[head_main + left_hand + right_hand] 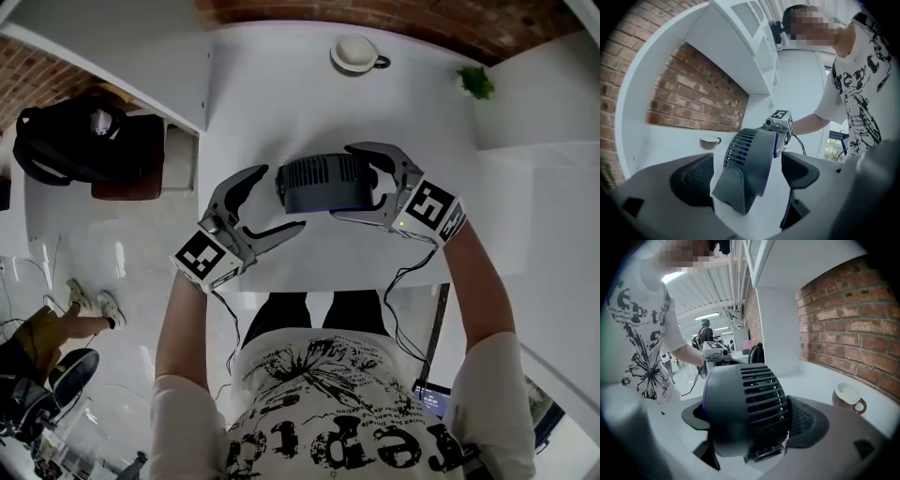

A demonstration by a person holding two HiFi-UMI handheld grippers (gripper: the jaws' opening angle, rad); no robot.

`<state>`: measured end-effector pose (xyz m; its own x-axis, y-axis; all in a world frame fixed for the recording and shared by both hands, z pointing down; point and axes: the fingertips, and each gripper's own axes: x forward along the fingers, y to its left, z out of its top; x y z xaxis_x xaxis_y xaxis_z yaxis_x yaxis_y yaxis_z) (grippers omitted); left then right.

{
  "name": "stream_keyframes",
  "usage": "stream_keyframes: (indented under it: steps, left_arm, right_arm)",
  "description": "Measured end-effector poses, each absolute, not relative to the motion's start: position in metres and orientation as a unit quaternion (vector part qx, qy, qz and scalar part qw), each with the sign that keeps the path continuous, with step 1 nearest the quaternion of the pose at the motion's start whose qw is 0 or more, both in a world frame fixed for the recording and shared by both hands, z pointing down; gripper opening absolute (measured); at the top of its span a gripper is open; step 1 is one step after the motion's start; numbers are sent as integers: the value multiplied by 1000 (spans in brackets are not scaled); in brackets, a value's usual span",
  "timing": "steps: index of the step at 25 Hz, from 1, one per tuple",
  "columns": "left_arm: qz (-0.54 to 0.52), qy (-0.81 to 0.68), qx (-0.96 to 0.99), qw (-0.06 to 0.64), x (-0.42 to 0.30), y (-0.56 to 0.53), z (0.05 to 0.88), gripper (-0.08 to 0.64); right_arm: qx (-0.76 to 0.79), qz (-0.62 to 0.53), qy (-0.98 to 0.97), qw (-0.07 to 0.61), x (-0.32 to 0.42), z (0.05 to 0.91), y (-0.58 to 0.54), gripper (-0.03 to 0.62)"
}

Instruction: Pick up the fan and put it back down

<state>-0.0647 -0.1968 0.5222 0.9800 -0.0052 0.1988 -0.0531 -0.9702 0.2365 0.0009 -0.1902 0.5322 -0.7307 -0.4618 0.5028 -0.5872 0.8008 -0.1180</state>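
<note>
Right tongs [342,181]: jaws spread wide but closed on the fan [314,187], one pad on the rear grille, the other on the front rim, so it's a pinch across the fan's thin depth. Right gripper view agrees: the fan fills the gap and the mesh pad sits against the grille. Left tongs [281,200]: jaws wide apart and holding nothing. The tips flank the fan's near end, and the left gripper view shows gaps on both sides between pads and housing. The fan lies straight ahead of each pair, caught between the two, which point inward at each other. Its broad face runs along the line from one pair to the other, and its blow axis runs across that line, jaw to jaw. The right is the nearer hand, already on the fan; the left is just beside it, not touching. The fan is upright on its foot, at or just over the white table [281,84]; I can't tell which. Judgement: any lift or set-down rides on the right grip, with the left free to close in as support. Beyond the tongs, well apart, there's a cup [356,53] past the fan and a small plant [475,82] off past the right.
</note>
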Motion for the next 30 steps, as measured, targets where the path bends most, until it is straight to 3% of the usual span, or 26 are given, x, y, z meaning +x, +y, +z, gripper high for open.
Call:
stream_keyframes:
  steps: [12,30]
  left_arm:
    - [60,64,988,125,-33,-200,545,445]
    - [41,61,991,108,-30,-185,526,430]
  right_arm:
    - [294,115,-928,195,0,532,-196,468]
    - [317,101,-929,162,-6,509,-183,456]
